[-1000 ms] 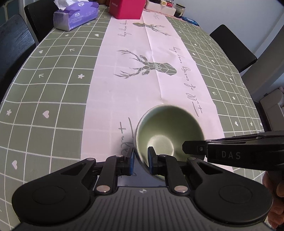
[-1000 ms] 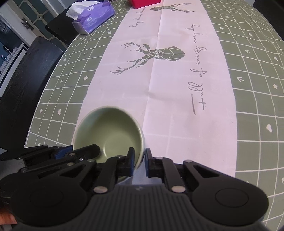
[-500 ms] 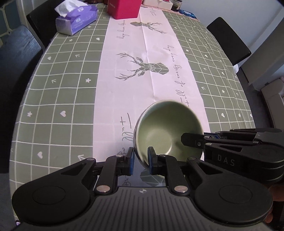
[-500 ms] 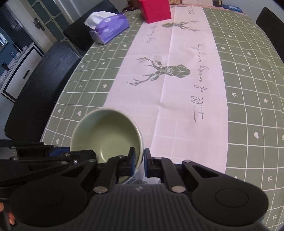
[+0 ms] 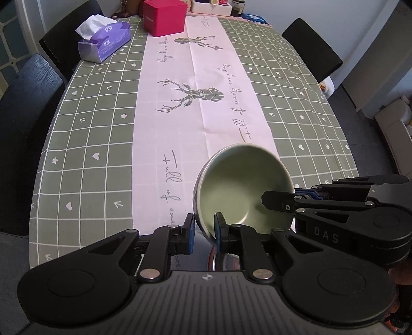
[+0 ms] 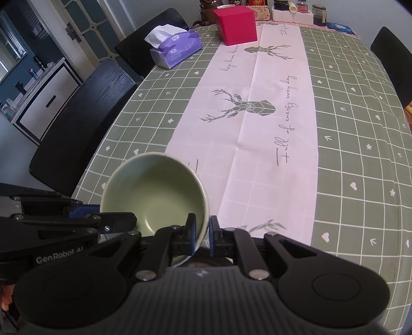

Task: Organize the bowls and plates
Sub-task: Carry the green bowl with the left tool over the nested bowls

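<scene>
Left gripper (image 5: 203,230) and right gripper (image 6: 201,232), lettered "DAS" and "GenRobot", each nearly closed, pinching opposite rims of the round green ceramic bowl (image 5: 244,190), above the "Full of every day" tablecloth (image 6: 270,144), six o'clock edge.

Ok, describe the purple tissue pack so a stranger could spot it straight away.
Start at the long table with the green checked cloth and look to its far left edge. Beside the red box lies the tissue pack, the only purple thing, a white tissue sticking up.

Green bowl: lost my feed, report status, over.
Left gripper and right gripper both shut on green bowl rim, opposite sides. Bowl held above table edge. Nothing in the way.
</scene>
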Available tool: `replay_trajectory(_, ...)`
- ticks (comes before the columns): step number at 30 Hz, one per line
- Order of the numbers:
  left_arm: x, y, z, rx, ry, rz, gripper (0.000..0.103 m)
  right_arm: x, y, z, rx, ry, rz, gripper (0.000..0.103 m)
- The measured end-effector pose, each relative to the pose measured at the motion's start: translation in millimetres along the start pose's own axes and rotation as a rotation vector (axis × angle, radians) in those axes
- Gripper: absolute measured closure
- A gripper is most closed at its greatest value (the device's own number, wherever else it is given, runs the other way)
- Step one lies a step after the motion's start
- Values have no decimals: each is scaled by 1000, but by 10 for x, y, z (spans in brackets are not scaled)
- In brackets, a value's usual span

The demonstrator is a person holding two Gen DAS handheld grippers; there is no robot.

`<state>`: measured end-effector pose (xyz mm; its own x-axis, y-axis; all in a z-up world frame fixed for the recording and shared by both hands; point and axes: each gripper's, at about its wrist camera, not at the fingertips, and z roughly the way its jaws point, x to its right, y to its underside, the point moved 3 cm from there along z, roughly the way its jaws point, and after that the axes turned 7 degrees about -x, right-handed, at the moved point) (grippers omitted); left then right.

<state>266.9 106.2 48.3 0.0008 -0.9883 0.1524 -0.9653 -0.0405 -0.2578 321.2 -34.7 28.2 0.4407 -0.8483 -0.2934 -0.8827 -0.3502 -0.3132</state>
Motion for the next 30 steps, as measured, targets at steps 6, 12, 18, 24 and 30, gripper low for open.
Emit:
replay_trajectory(6, 157, 248, -93, -14, 11, 39, 86, -23, 270, -188, 1, -5, -28, 95)
replay_trajectory(12, 293, 449, -5, -67, 14, 85, 86, -9, 517, -217, -34, 10, -48, 95)
replay_trajectory(18, 318, 530, 137, -110, 11, 100, 86, 54, 654, -87, -70, 2, -38, 95)
replay_trajectory(24, 289, 586, 327, -160, 9, 100, 86, 77, 715, 80, -111, -3, -43, 95)
replay_trajectory(30, 246, 563, 425, -180, 28, 92, 86, 126, 708, 214, -142, 1, -35, 95)
